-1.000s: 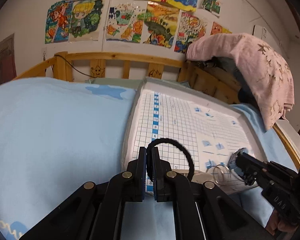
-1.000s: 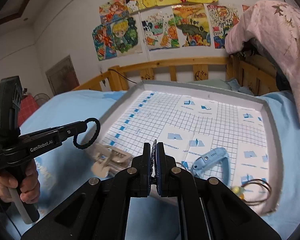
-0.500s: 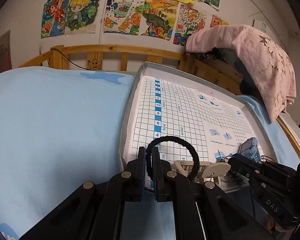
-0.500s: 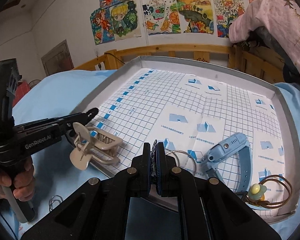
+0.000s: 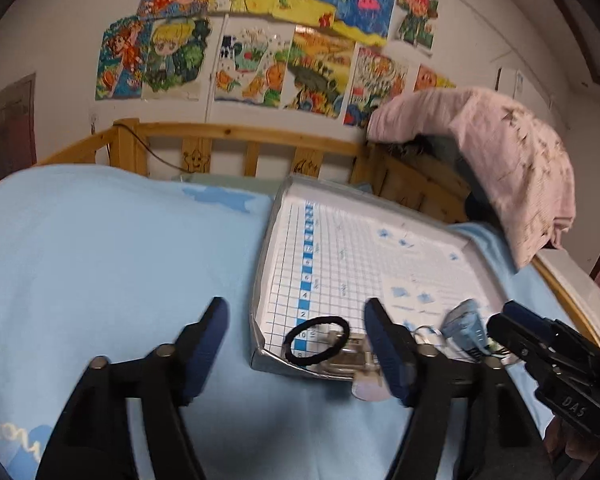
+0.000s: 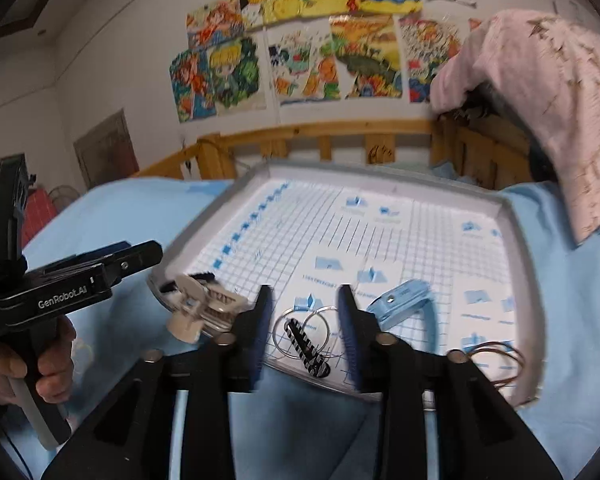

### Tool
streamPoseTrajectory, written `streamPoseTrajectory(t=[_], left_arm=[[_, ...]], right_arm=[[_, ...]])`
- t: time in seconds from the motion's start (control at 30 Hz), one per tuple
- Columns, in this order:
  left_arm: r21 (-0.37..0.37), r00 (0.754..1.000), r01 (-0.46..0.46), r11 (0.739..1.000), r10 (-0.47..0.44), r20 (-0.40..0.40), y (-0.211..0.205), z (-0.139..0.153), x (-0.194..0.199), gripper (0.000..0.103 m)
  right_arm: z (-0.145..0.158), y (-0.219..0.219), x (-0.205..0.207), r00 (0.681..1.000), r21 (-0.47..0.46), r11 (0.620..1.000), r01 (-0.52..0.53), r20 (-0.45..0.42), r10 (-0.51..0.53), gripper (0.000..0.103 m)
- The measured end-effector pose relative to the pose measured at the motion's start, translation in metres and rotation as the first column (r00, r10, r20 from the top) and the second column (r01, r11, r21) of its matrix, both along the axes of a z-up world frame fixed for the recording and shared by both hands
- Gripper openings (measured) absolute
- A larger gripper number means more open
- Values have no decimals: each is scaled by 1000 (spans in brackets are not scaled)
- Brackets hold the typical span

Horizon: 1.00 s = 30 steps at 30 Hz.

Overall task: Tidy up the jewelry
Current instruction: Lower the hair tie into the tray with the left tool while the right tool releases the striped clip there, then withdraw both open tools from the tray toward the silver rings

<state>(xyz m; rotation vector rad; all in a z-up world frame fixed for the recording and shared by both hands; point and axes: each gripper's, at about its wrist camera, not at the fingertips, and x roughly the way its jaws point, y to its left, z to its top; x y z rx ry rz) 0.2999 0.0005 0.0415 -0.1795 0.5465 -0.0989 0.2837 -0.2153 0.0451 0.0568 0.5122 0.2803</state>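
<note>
Left gripper (image 5: 296,322): its jaws had just been opening and stood spread wide at the bottom of the left wrist view, blue pads well apart and gripping nothing.
Black elastic hair tie (image 5: 317,338): it lay flat in the near left corner of the tray, seen between the two left fingers but touched by neither pad.
Beige plastic claw hair clip (image 6: 206,308): it sat on the tray's near left rim, lower left of centre in the right wrist view, just beside the hair tie and partly over the edge.
Right gripper (image 6: 304,312): its jaws had just been opening too, parted about halfway, and held nothing.
Black-and-white striped flat hair clip (image 6: 308,348): it lay slanted on the grid paper at the tray's near edge, between the right fingers and clear of both pads.
Two thin silver rings (image 6: 302,326): side by side on the paper, touching the striped clip's upper end.
Light blue child's watch (image 6: 404,306): on the paper, right of the right gripper's fingers.
Thin brown wire hoops (image 6: 500,360): in the tray's near right corner.
White shallow tray lined with blue grid paper (image 6: 516,264): it rested on the pale blue bedsheet (image 5: 112,248), right of centre in the left wrist view.
Person's hand (image 6: 24,360): at far left of the right wrist view, wrapped round the left gripper's handle.
</note>
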Motion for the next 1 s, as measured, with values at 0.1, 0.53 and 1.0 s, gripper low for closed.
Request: streamPoseTrajectory(t=[0.1,0.53,1.0], left_arm=[[-2,993,-44,999,44,110,5,18,-31,103],[34,960,-65,997,53,276,2,49,-164,103],[35,963,-49,998,38,265,8,17,-274,103]], right_arm=[[18,-7,-22,998,18,1000,15,62,-16,48],[59,-22,-153,956,75,997,19,290,-40,86],[24,-27,-263,965,45,999,-3,262,-9,101]])
